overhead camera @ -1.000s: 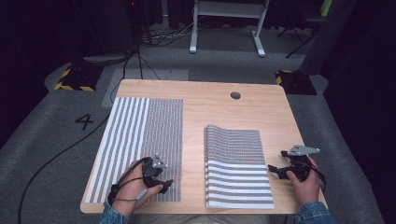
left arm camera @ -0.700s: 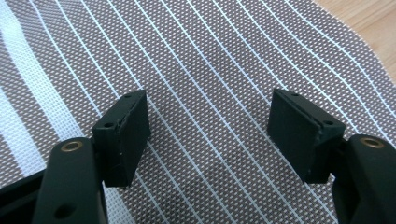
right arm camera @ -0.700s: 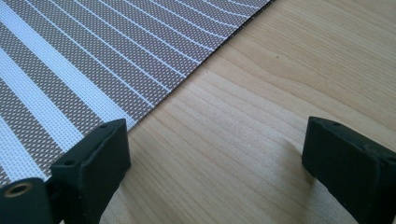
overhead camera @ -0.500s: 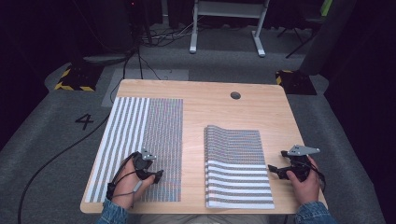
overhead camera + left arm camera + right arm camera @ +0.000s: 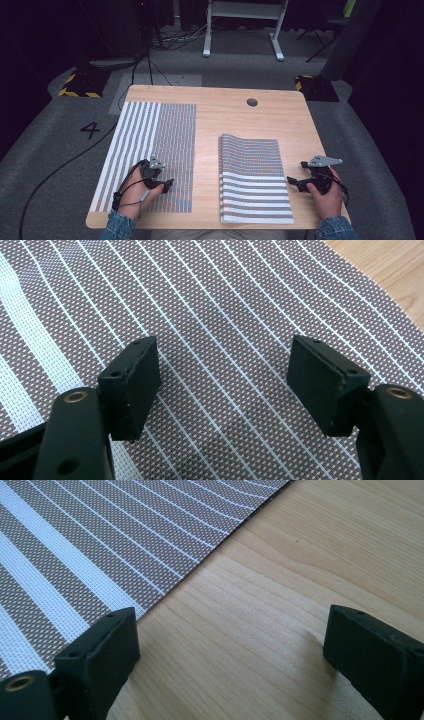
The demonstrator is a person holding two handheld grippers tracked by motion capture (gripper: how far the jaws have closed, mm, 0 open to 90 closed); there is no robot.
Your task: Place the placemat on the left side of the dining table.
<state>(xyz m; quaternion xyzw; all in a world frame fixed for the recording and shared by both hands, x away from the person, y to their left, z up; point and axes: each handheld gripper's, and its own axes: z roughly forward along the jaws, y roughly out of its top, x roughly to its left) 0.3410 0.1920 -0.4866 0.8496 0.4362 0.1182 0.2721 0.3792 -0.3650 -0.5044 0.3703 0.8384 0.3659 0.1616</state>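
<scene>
On a pale wooden tabletop (image 5: 220,120) with a round cable hole (image 5: 252,102) near its far edge lie 2 striped woven placemats. Around it spreads grey carpet, with a floor marking "4" (image 5: 91,130) off the left edge, black-and-yellow hazard tape (image 5: 76,85) beyond the far left corner, trailing cables and a white metal frame (image 5: 243,27) at the back; the rest of the room is dark.

A flat placemat (image 5: 150,150) covers the left part of the tabletop from near the far edge to near the front edge. The left gripper (image 5: 159,181) sits over its near end, jaws spread with nothing between them. A folded placemat (image 5: 255,182) lies at the front right, its far end humped slightly. The right gripper (image 5: 295,182) rests on bare wood just beside that mat's right edge, jaws also spread and empty.

Both forearms are cut off by the bottom edge, showing denim sleeves only.

From above, the weave blurs into grey. The left gripper view resolves the flat placemat (image 5: 220,330) as brown mesh with thin white lines, rippled slightly, with bare wood at one corner. The right gripper view shows the folded placemat's edge (image 5: 115,545) lying flat against the wood grain, 1 jaw close beside it.
</scene>
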